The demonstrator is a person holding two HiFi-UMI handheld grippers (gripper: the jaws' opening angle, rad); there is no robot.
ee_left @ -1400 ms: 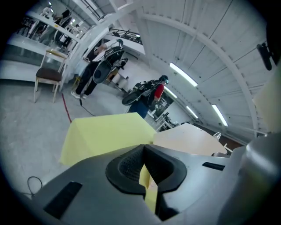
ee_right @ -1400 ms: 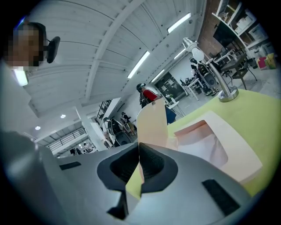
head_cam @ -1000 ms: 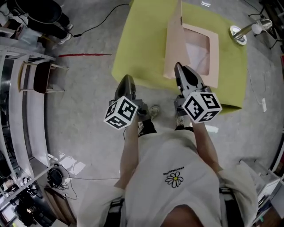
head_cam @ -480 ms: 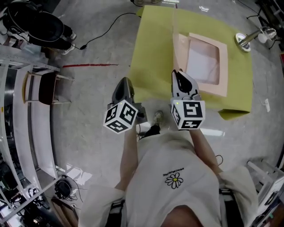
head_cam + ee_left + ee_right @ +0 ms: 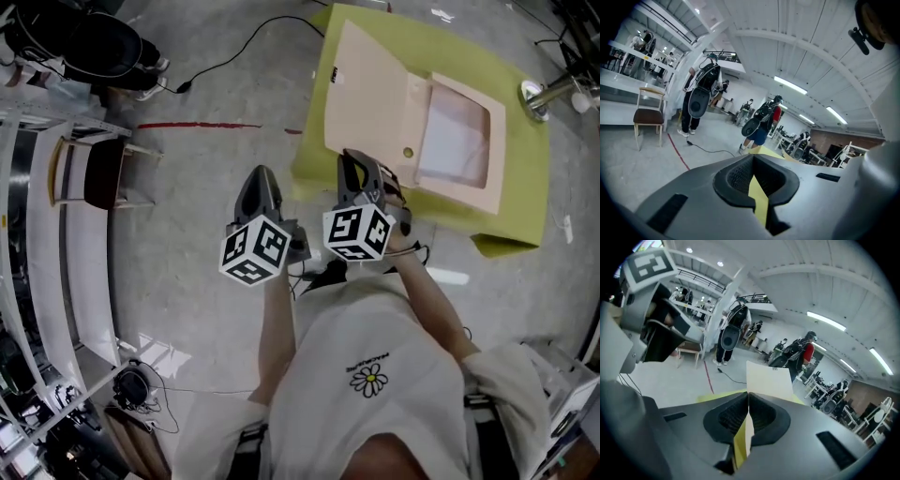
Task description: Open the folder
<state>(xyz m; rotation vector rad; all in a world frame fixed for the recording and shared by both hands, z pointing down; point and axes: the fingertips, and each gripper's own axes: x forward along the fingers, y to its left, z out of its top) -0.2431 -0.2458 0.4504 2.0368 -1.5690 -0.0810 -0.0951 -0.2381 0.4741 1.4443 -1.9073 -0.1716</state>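
Open folder (image 5: pixel 450 141) on the yellow-green table (image 5: pixel 516 108), right gripper (image 5: pixel 360 161) clamped on its cover (image 5: pixel 370 98).
The cover spreads to the left, its near edge pinched between the right gripper's 2 jaws. A small dark barcode label (image 5: pixel 335 75) near the cover's far edge is too small to read. The left gripper (image 5: pixel 263 181) hangs clenched and empty over the floor (image 5: pixel 187 187), beside the table.

I'm in a white short-sleeved T-shirt (image 5: pixel 394 422), little daisy print (image 5: pixel 368 379) on the chest; my grey left gripper (image 5: pixel 262 178) and right gripper (image 5: pixel 357 161) each carry a black-and-white marker cube (image 5: pixel 255 248).

light: bright, ceiling strips (image 5: pixel 790 85) | glare on floor (image 5: pixel 448 276) | edges: fisheye-bent, dark corners
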